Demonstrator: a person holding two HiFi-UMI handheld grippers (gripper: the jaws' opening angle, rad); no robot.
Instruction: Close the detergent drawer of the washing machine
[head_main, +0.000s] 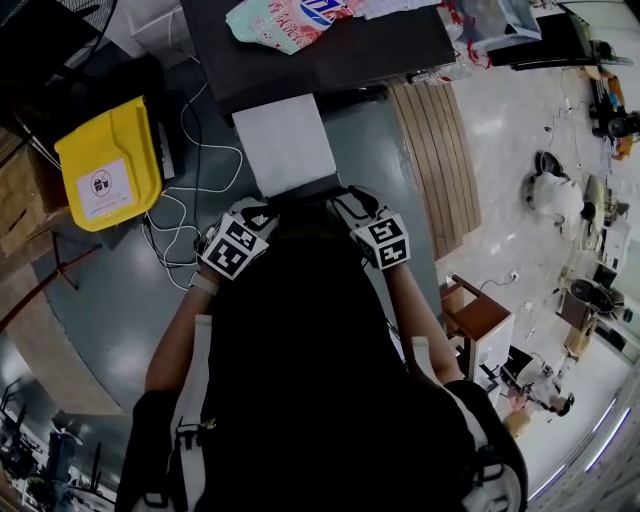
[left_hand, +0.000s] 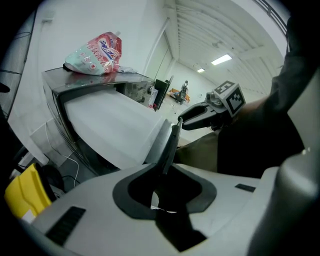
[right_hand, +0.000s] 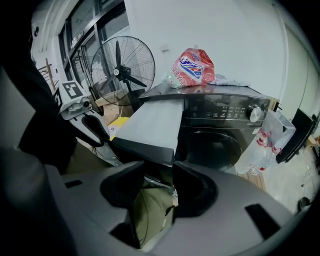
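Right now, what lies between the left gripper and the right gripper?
The front edge of the pulled-out detergent drawer runs from the left gripper to the right gripper. The head view shows this best.

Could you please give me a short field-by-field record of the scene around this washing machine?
appliance: dark washing machine
detergent drawer: pulled out, not yet closed
left gripper: shut on the drawer's front panel
right gripper: jaws apart at the drawer's front corner, no grip visible
on top of machine: detergent pouch
on floor beside machine: yellow bin
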